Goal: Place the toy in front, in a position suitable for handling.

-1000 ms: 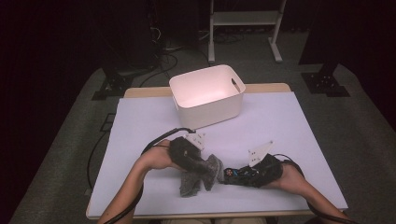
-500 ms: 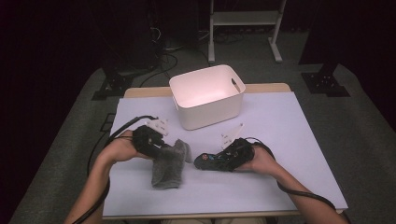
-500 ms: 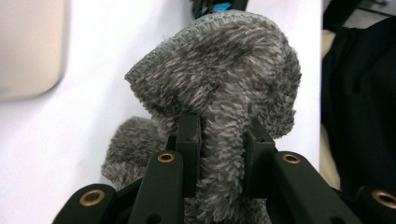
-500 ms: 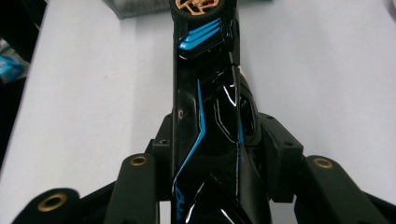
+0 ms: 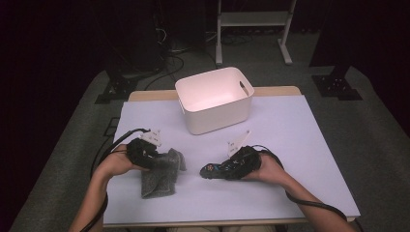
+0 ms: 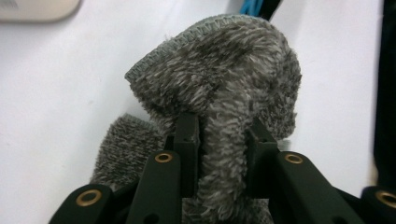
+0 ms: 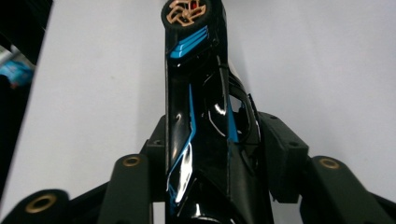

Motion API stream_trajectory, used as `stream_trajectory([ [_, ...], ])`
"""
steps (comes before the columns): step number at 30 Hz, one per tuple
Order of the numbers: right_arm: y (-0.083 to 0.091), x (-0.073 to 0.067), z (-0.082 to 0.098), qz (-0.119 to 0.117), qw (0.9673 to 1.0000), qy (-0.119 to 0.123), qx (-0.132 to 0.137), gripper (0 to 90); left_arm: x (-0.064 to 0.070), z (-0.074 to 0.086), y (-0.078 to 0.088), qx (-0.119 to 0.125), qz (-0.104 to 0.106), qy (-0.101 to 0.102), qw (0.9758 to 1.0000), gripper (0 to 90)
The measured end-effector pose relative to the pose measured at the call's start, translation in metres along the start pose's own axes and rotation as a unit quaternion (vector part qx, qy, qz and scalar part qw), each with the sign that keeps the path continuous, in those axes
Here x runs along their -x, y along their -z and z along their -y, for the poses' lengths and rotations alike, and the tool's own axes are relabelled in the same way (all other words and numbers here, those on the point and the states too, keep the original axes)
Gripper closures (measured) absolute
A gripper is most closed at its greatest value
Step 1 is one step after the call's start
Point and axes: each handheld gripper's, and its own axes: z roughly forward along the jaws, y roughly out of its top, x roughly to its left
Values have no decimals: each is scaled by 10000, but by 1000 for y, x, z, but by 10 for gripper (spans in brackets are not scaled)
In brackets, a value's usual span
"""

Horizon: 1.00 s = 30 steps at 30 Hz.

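High view: left gripper (image 5: 153, 158) clamped on a grey fuzzy sock (image 5: 159, 172) at 8 o'clock on the tabletop (image 5: 300, 130). Right gripper (image 5: 227, 169) clamped on a black-and-blue toy car (image 7: 201, 107), 5 o'clock. White bin (image 5: 214, 99) at 12. Likely next: carry both over and drop in.

A table (image 5: 309, 145) with a white top and wooden edge stands on grey carpet (image 5: 372, 125). Behind it the room is dark: a white frame stand (image 5: 251, 24), black stand feet (image 5: 338, 87), and cables (image 5: 169, 53) on the floor.
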Motion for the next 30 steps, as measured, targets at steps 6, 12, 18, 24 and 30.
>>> stream_trajectory([
  [6, 2, -3, 0, -160, 9996, -230, 37, 439, 1, 7, -17, 0, 35, 89, 10000, 669],
  [12, 6, -9, -1, -234, 9992, -301, 98, 374, 6, 5, -17, 121, 8, 106, 9999, 603],
  [18, 8, -19, -1, -162, 9995, -259, 111, 332, 13, 4, -19, 113, 45, 86, 9999, 526],
  [24, 9, -25, 2, -114, 9995, -235, 176, 305, 19, 1, -19, 236, 115, 12, 9997, 517],
  [30, 9, -33, 10, -264, 9990, -297, 218, 302, 21, 0, -22, 207, 148, -20, 9997, 503],
])
